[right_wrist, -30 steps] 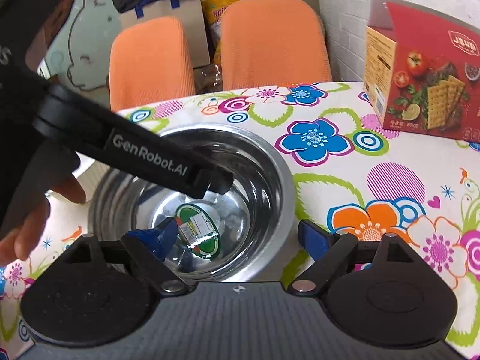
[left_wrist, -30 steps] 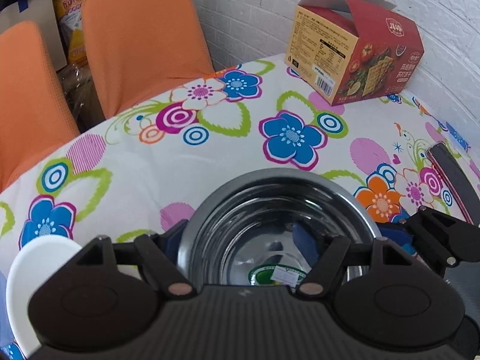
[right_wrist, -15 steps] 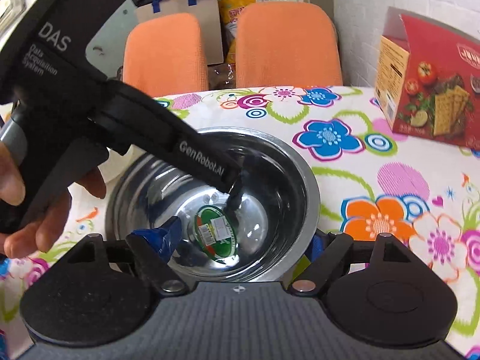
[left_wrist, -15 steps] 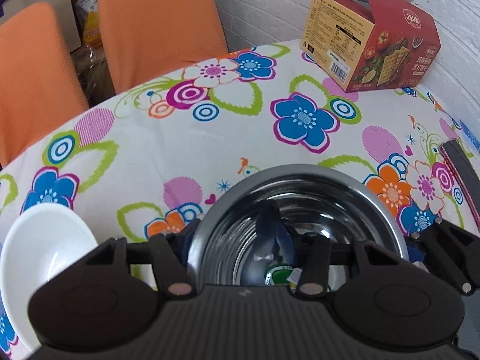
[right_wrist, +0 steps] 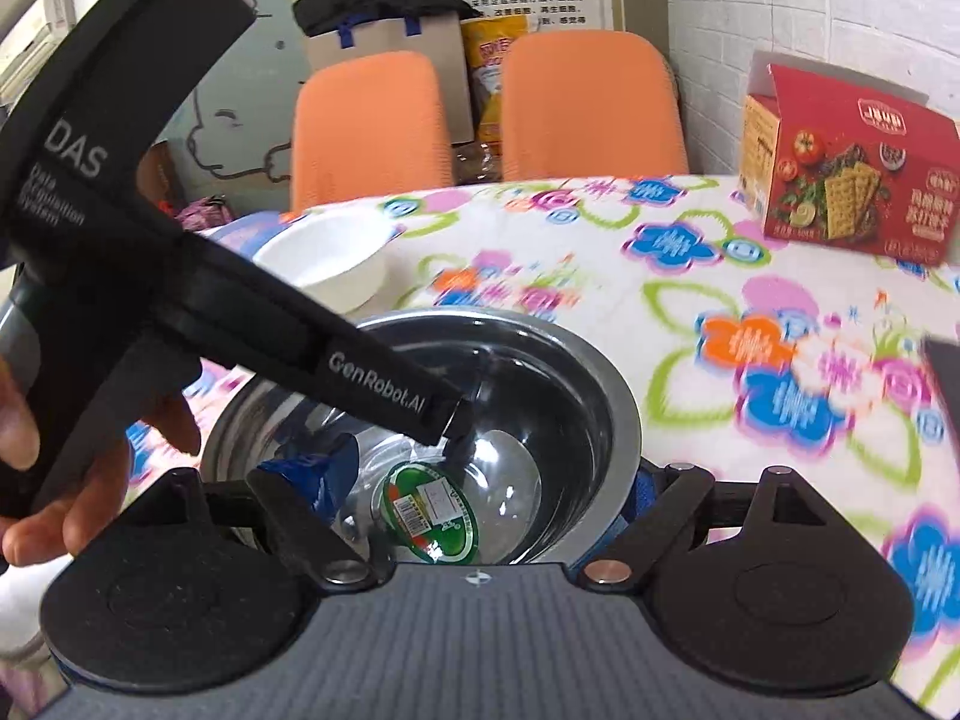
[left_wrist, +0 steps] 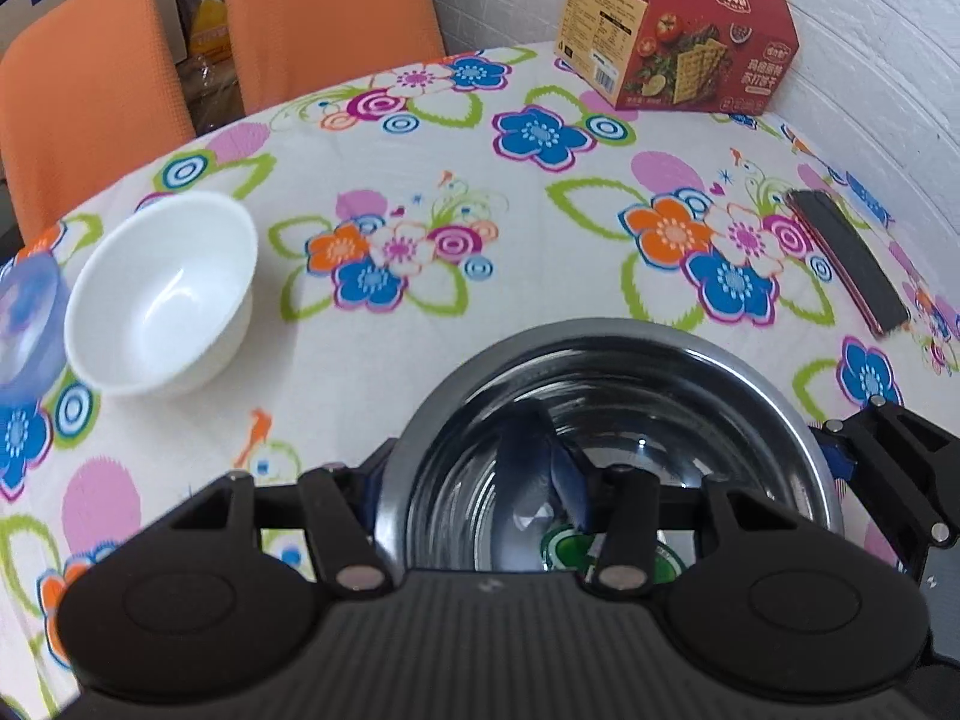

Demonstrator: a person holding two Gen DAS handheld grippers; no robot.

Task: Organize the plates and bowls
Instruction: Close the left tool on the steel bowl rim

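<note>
Both claws have carried the steel bowl (left_wrist: pixel 606 420) back across the tabletop (left_wrist: pixel 372 138), toward the near edge: a second ago the white bowl (left_wrist: pixel 159 294) was only a sliver at the left of the left wrist view, and now it shows whole, well apart from the steel one.

The left claw (left_wrist: pixel 474 480) is closed down on the steel bowl's near-left rim, one finger outside the wall and the other blue pad inside the basin. The right claw (right_wrist: pixel 480 480) grips the rim too, one blue pad inside at the left and the other outside at the right; its jaws are wider than the left's, yet they appear to bear on the wall. A green sticker (right_wrist: pixel 429 510) lies at the bottom of the bowl. In the right wrist view the body of the left tool crosses over the bowl, held by a hand (right_wrist: pixel 36 474).

Whether the steel bowl rests on the cloth or is just lifted I cannot tell. The right view is blurred at the right, so I judge the carry is not finished.

The step in hand seems to be moving the steel bowl to where the bowls will be gathered. Next it must be set down flat and both claws eased open. The white bowl, beside a pale blue dish (left_wrist: pixel 24 324), would likely go inside it.
</note>
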